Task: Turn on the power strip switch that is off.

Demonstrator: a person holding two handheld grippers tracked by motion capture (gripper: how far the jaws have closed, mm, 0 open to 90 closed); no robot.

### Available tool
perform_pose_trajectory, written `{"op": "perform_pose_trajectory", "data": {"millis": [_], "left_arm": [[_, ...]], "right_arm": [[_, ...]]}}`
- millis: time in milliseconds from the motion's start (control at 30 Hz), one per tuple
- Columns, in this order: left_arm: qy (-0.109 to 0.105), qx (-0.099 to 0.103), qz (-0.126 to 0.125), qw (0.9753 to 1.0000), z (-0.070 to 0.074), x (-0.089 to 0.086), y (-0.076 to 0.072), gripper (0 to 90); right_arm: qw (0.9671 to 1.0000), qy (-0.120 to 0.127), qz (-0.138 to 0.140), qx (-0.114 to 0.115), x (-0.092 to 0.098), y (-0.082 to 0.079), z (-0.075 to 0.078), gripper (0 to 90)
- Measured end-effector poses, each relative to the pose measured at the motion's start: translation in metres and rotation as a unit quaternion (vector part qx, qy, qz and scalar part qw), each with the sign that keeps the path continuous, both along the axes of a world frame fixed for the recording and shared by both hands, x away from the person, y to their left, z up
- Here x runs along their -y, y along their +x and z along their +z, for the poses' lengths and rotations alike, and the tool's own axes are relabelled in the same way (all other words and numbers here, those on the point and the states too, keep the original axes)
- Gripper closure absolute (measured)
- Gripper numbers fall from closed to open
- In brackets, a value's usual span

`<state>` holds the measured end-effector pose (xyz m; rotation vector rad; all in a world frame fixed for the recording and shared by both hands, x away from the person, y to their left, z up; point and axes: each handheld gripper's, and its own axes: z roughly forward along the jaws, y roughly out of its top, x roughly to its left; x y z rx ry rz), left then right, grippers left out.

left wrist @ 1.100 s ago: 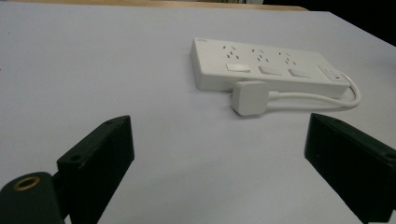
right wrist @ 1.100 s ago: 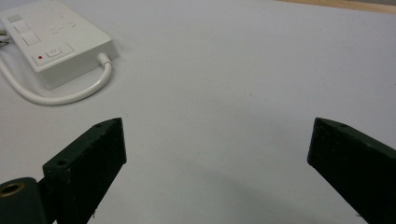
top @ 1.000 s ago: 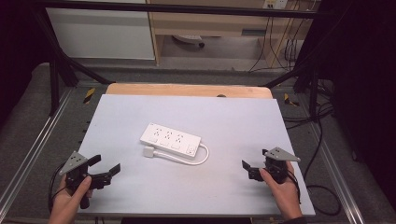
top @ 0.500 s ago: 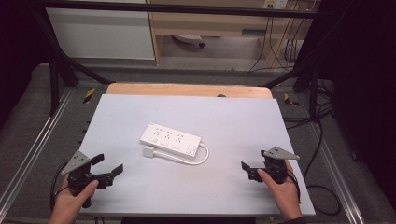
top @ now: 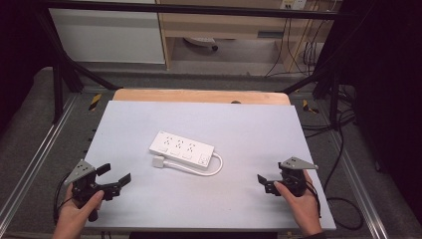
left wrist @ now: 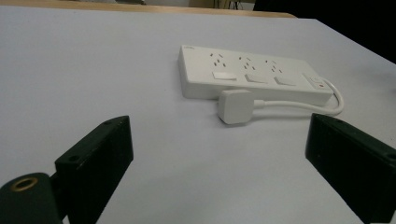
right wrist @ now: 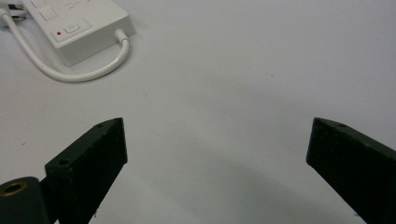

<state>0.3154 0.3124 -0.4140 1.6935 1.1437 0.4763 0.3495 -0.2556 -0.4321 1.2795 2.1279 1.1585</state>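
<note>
Pale grey and nearly bare, the counter carries one object at its centre, a white power strip lying flat and set diagonally, its short cord looping from the right end back along the near side to a square white plug that rests on the counter just beside the strip's near edge. We see the left gripper at the near left corner and the right gripper at the near right edge, both well apart from the strip and holding nothing. In the left gripper view the fingers stand wide, framing the plug and strip ahead; in the right gripper view the fingers are equally wide, with the switch end of the strip and the cord loop far off at the upper left. Each hand grips its tool from below, the left hand angling its gripper inward toward the strip, the right hand pointing its gripper leftward across the counter. We judge the main risks to lie in the approach: the light strip may slide or pivot if one finger touches it first, the plug could be nudged away by a low sweep, and the springy cord may tug the strip if the plug is lifted alone.
</note>
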Motion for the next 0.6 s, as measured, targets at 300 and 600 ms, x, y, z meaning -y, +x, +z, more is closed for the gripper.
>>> {"op": "perform_pose_trajectory", "data": {"millis": [300,600], "left_arm": [[-0.004,0.008,-0.002,1.0000,0.0025,-0.0017,-0.0012,7.1],[-0.027,0.006,-0.007,0.9996,0.0053,-0.0017,-0.0031,6.7]], "right_arm": [[0.9999,-0.011,-0.007,0.007,-0.0001,-0.0007,0.0011,4.4],[0.9997,-0.012,-0.016,0.012,0.0017,-0.0021,0.0022,4.3]]}}
